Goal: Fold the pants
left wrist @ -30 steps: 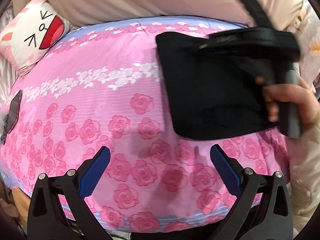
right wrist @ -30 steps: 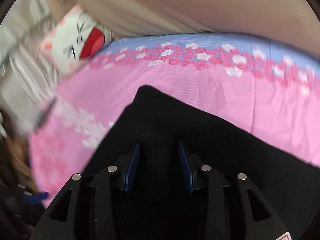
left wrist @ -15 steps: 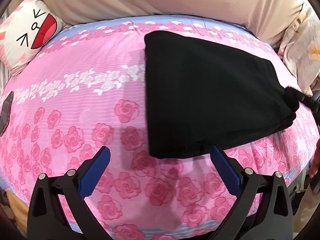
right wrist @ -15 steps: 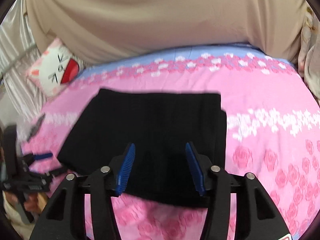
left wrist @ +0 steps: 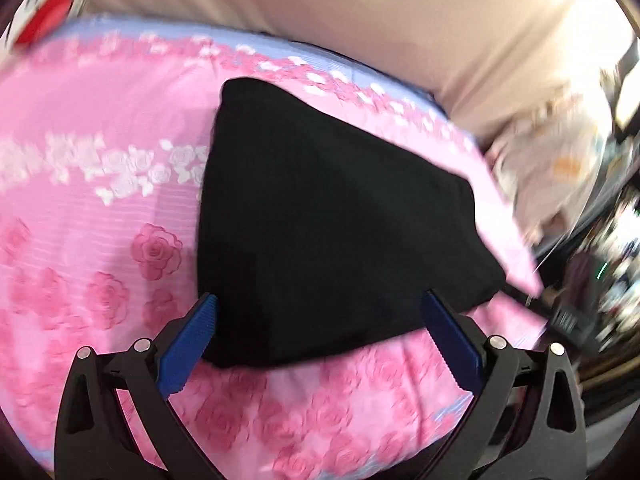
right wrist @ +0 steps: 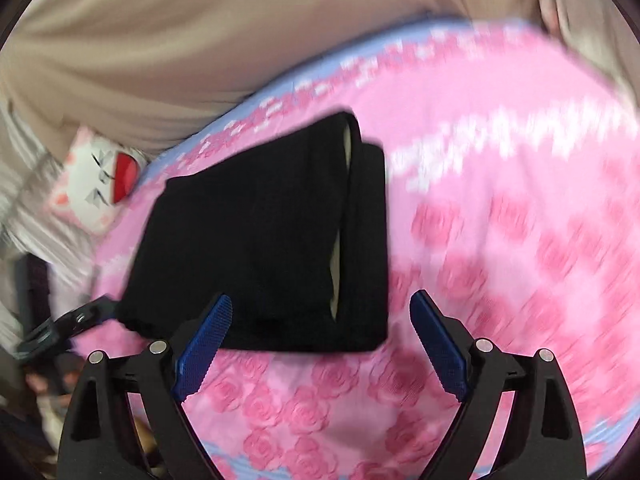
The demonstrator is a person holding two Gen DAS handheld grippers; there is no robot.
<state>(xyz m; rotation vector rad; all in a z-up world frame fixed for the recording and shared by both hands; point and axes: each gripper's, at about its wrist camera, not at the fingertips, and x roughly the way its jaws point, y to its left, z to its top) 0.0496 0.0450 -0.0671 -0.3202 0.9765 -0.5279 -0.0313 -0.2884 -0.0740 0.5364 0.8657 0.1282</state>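
The black pants (left wrist: 332,224) lie folded into a flat packet on the pink rose bedspread (left wrist: 100,248). My left gripper (left wrist: 318,300) is open, hovering at the packet's near edge, its blue pads apart from the cloth. In the right wrist view the pants (right wrist: 248,236) show a doubled right edge with a pale lining in the gap. My right gripper (right wrist: 320,298) has its jaws opening wide just above the packet's near edge; the pads press on nothing. The left gripper's tip (right wrist: 76,320) shows at the packet's left corner.
A cat-face pillow (right wrist: 100,176) lies at the bed's far left corner. A beige curtain (right wrist: 200,40) hangs behind the bed. Blurred cloth and clutter (left wrist: 560,184) stand off the bed's right edge. The bed's front edge (right wrist: 248,460) is just below the right gripper.
My right gripper let go of the pants, drew back and spread its jaws. The left view swung right and closer to the packet. The hand that crossed the left view is gone.
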